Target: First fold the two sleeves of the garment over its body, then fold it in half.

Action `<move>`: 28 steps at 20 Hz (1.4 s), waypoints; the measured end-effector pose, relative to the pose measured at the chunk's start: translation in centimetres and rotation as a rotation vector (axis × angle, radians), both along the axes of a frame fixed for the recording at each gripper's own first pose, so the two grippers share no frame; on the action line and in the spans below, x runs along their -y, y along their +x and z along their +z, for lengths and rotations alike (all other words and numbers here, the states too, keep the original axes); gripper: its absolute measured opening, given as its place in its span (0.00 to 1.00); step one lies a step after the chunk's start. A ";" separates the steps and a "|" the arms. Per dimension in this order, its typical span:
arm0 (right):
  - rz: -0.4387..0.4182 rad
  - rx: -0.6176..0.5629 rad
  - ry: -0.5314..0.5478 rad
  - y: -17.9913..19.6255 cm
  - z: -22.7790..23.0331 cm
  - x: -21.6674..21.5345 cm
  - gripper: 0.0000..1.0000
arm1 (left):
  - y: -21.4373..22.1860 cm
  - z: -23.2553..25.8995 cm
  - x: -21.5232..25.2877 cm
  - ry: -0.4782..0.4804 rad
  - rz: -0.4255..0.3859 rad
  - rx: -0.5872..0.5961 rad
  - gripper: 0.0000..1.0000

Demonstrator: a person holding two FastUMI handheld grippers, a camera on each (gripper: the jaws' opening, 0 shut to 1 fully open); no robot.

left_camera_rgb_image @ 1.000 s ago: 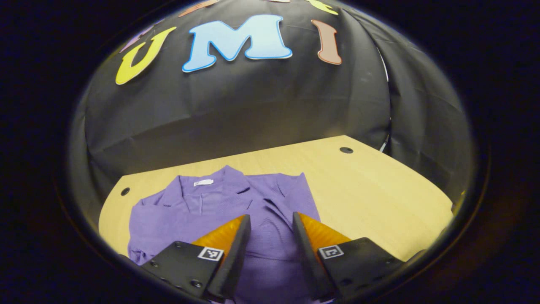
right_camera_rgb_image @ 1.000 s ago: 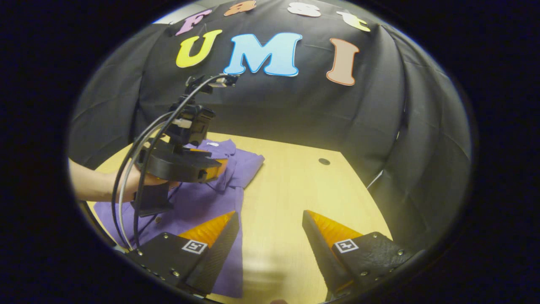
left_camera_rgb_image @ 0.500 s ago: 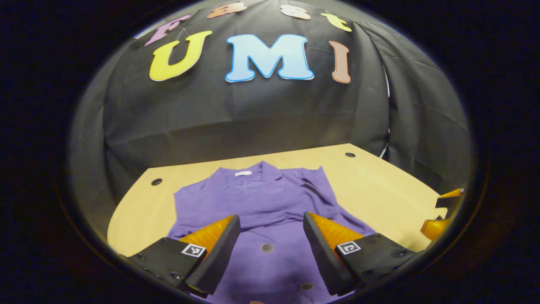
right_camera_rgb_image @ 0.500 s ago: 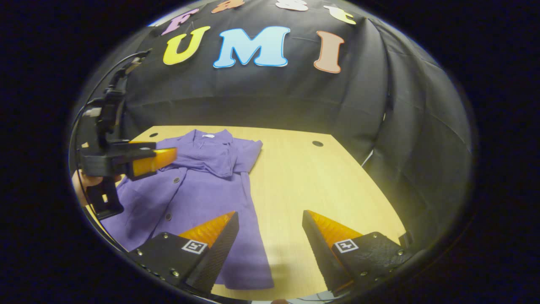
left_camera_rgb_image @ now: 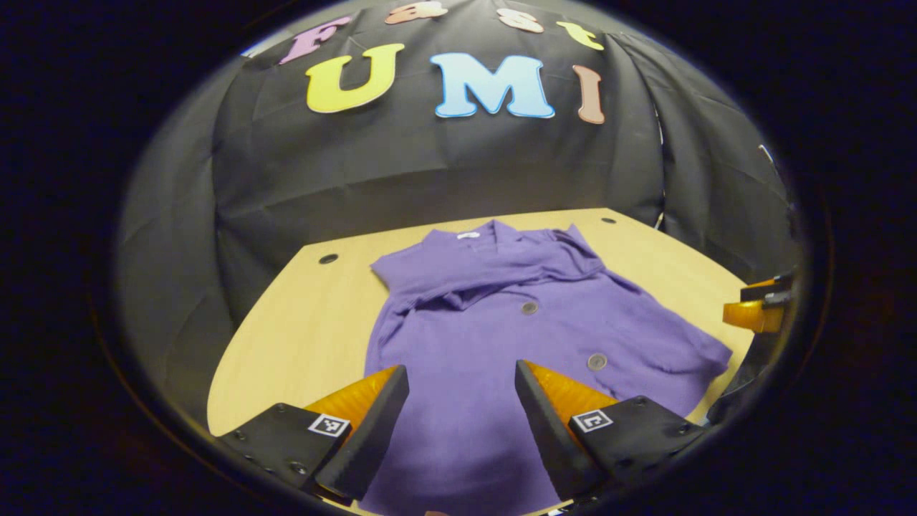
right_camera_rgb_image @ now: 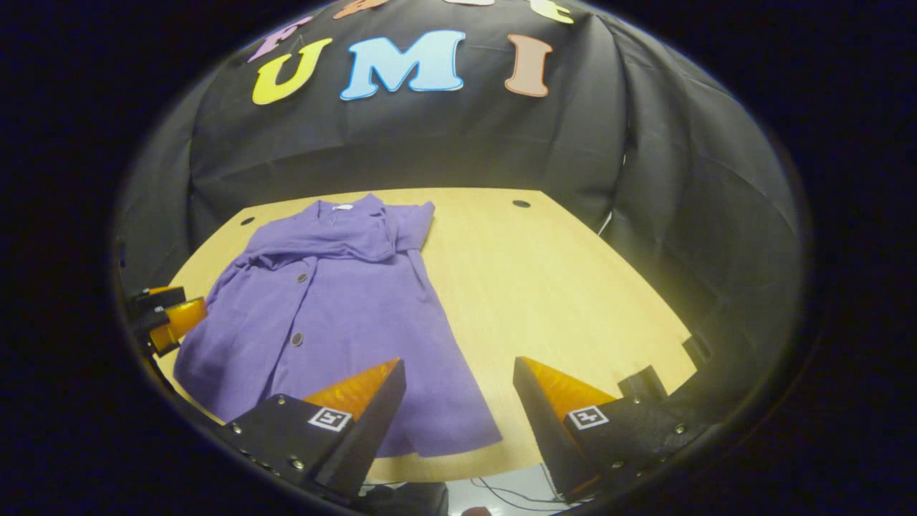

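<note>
On the table [right_camera_rgb_image: 573, 279], purple garment [right_camera_rgb_image: 337, 308] lies flat, sleeves folded over chest, collar at 12 o'clock, hem at 6. Long axis runs 12–6. Left tool [left_camera_rgb_image: 462, 401] hovers released over hem middle; right tool [right_camera_rgb_image: 458, 401] released off hem's right corner.

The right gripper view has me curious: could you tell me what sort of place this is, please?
Probably a recording booth for handling demonstrations, not a home: a black cloth wall surrounds a light wooden table, where a purple buttoned garment lies flat, and cables trail beneath the table's near edge.
</note>
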State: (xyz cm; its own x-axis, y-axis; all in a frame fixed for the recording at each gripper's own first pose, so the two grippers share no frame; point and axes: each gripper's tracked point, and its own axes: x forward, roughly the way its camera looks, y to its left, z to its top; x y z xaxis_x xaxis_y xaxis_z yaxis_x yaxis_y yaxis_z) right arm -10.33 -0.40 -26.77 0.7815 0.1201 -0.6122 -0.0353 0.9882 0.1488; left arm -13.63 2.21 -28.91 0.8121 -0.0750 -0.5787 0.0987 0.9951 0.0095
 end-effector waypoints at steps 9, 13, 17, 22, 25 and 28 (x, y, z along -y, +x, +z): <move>-0.004 -0.113 0.094 -2.2 -3.8 0.5 0.94 | -9.7 -3.5 -6.3 0.020 0.038 -0.092 0.99; 0.011 -0.134 0.099 -2.5 -4.6 0.7 0.96 | -11.7 -4.8 -7.4 -0.014 0.080 -0.134 1.00; 0.017 -0.153 0.108 -2.8 -5.4 0.5 0.95 | -13.0 -6.5 -8.5 -0.045 0.138 -0.178 0.97; 0.036 -0.189 0.124 -2.7 -6.6 0.0 0.96 | -12.9 -6.8 -7.4 -0.035 0.117 -0.177 0.96; 0.067 -0.200 0.102 -2.9 -7.1 -1.0 0.95 | -12.9 -6.7 -6.8 -0.042 0.131 -0.177 0.95; 0.079 -0.188 0.048 -2.8 -7.2 -1.1 0.95 | -12.9 -6.7 -5.6 -0.038 0.127 -0.185 0.92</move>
State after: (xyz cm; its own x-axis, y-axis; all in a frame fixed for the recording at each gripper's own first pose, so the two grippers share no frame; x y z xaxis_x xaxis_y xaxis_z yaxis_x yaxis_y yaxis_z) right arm -13.16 0.70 -33.94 0.6408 0.2087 -0.7388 -0.0791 0.9752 0.2069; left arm -26.51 7.82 -35.62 0.6968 -0.0031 -0.7172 -0.0310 0.9989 -0.0345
